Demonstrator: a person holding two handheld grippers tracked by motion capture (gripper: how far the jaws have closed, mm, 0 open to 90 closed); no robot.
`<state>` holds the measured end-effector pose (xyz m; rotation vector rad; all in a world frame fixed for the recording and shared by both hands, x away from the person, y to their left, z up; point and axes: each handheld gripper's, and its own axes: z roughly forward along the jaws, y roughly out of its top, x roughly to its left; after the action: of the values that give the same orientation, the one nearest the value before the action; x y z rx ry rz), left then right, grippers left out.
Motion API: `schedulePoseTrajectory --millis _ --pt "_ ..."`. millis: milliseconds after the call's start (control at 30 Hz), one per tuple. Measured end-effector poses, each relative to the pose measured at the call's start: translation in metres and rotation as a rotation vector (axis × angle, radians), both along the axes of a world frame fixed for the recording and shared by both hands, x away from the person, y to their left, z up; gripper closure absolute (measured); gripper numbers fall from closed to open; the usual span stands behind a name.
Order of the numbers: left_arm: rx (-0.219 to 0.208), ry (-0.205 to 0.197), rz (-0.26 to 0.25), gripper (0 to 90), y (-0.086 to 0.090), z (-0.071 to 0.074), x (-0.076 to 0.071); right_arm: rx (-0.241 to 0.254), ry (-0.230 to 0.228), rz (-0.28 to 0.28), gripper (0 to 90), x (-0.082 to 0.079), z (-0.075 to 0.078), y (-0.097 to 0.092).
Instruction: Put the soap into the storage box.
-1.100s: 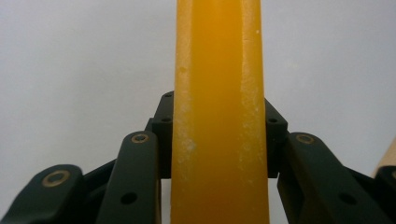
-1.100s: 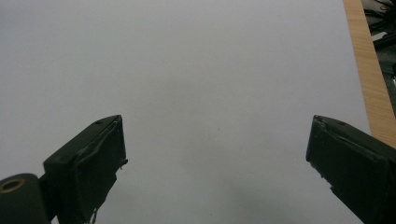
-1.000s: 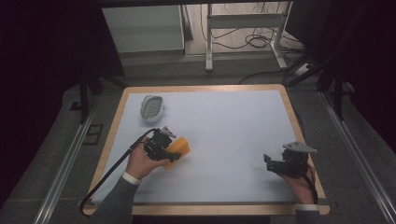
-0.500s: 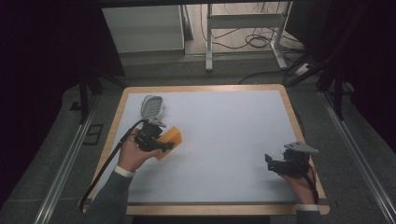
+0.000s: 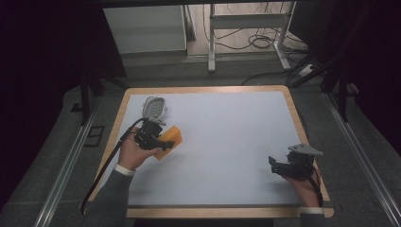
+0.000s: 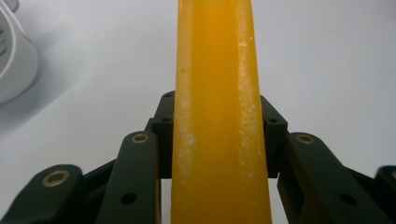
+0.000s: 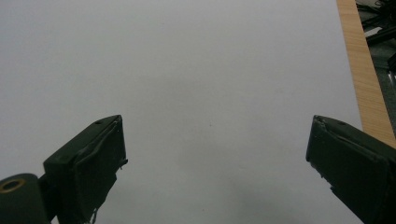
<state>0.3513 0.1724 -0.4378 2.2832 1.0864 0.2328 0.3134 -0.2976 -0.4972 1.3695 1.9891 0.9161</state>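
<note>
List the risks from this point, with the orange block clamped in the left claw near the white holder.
1. The orange block is pinched on its narrow sides by the left claw and sticks far out past it, so it may twist or slip.
2. The white holder sits close beside the block; a careless swing might knock it toward the table's wooden edge.
3. The right claw stands open and apart, too far to steady anything.

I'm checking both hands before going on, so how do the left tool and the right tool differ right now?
The left tool is shut on an orange block; the right tool is open and holds nothing. The left tool sits near a white object at the table's far left; the right tool sits at the near right edge. Both have black jaws.
</note>
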Motion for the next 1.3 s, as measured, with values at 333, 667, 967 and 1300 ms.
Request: schedulePoseTrajectory --millis 333,667,967,1300 --pt "-0.008 -0.002 0.014 61.1 0.006 0.005 0.011 -0.001 0.005 -0.003 4.9 0.001 -0.001 0.0" --pt "-0.009 -0.002 0.042 61.1 0.01 0.007 0.023 0.008 0.009 -0.003 4.9 0.001 -0.001 -0.001" --pt "-0.01 -0.004 0.075 61.1 0.017 0.009 0.033 0.002 0.016 -0.007 4.9 0.002 -0.003 -0.001" --pt "-0.02 -0.005 0.112 61.1 0.025 0.012 0.044 0.005 0.017 -0.013 4.9 0.002 -0.002 -0.003"
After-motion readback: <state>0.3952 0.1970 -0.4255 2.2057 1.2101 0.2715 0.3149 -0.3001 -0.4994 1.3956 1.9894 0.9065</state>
